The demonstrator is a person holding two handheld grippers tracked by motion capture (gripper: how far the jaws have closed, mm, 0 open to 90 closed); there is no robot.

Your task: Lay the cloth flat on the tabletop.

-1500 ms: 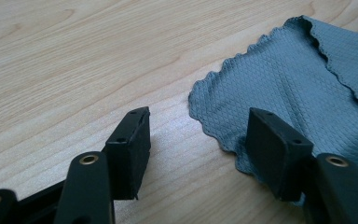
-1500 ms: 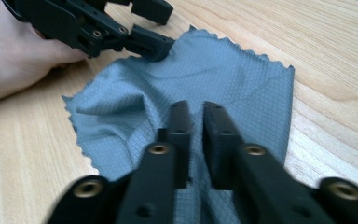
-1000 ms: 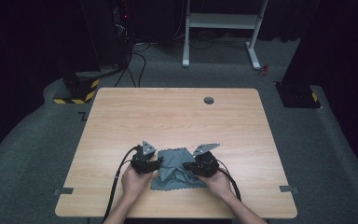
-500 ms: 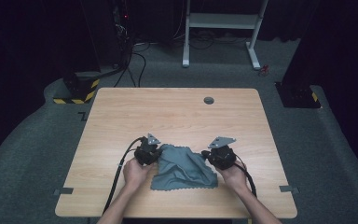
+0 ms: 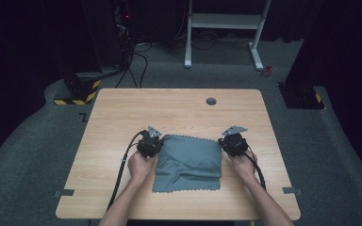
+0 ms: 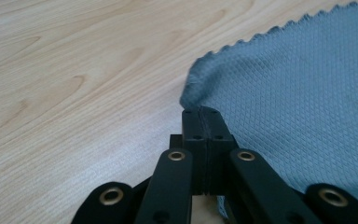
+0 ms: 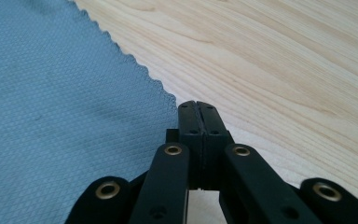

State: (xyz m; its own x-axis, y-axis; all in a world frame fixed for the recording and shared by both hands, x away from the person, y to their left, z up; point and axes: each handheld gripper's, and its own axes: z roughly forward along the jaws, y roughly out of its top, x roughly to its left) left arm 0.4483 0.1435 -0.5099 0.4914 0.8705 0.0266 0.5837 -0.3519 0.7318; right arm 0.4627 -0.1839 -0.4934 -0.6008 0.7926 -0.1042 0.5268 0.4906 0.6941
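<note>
Since a second ago both grippers have drawn apart, and the grey-blue cloth that was bunched between them now lies spread nearly flat on the near half of the table, with a few soft folds toward its near edge. From the high view, the left gripper sits at the cloth's far left corner and the right gripper at its far right corner, each held from behind by a hand, with black cables trailing back toward the person.

Up close, the left gripper view shows what the high view cannot: the jaws pressed together on the cloth's corner, which puckers up just ahead of the tips, and a fine diamond weave with a pinked, zigzag edge. In the right gripper view the jaws are likewise closed tight, with the zigzag edge running right to their tips; whether any fabric is pinched between them cannot be told.

Beyond the cloth, the tabletop is pale wood grain with a round grommet near its far edge. Grey carpet surrounds it; a white frame stands behind, a yellow-and-black striped base sits at far left, and the room is dark.
</note>
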